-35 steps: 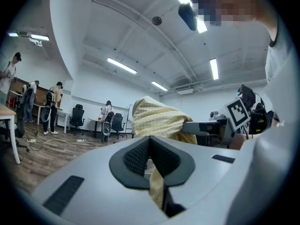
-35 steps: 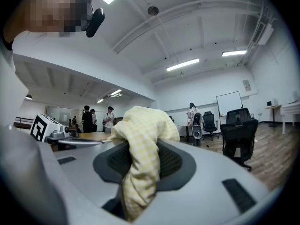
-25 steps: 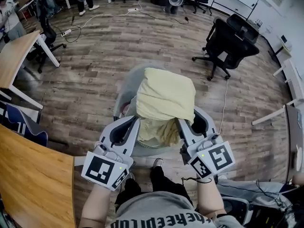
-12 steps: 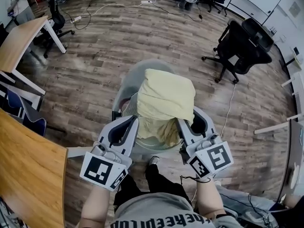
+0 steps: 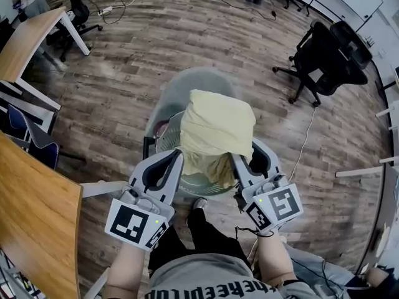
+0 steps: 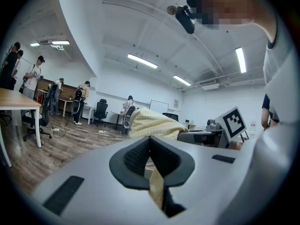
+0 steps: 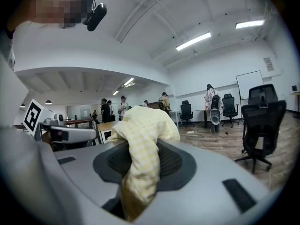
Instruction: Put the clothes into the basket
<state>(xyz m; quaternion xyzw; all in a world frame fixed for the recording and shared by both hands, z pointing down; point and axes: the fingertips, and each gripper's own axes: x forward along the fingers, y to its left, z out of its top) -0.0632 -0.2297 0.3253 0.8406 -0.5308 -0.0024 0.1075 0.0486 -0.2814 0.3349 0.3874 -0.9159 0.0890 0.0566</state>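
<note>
One yellow garment (image 5: pixel 217 126), one basket (image 5: pixel 171 92), two grippers, left gripper (image 5: pixel 174 161) and right gripper (image 5: pixel 243 161), and two wooden tables (image 5: pixel 28 39).

The cloth (image 5: pixel 217 126) is pale yellow with a fine white check (clearest in the right gripper view). The basket (image 5: pixel 163 104) is grey. The left gripper (image 5: pixel 176 157) and right gripper (image 5: pixel 240 159) are light grey, with black pads (image 6: pixel 136 158) and black-and-white markers (image 5: pixel 133 223). The floor (image 5: pixel 124 73) is brown wood grain.

Pale yellow checked cloth (image 5: pixel 217 126) — soft, matt, rumpled. Basket (image 5: pixel 159 113): smooth grey plastic. Left gripper (image 5: pixel 175 159) and right gripper (image 5: pixel 239 161) — matt grey plastic shells, black ribbed pads (image 7: pixel 174 163). Floor (image 5: pixel 124 61): worn wood planks. Tabletop (image 5: pixel 31 223): smooth wood.
</note>
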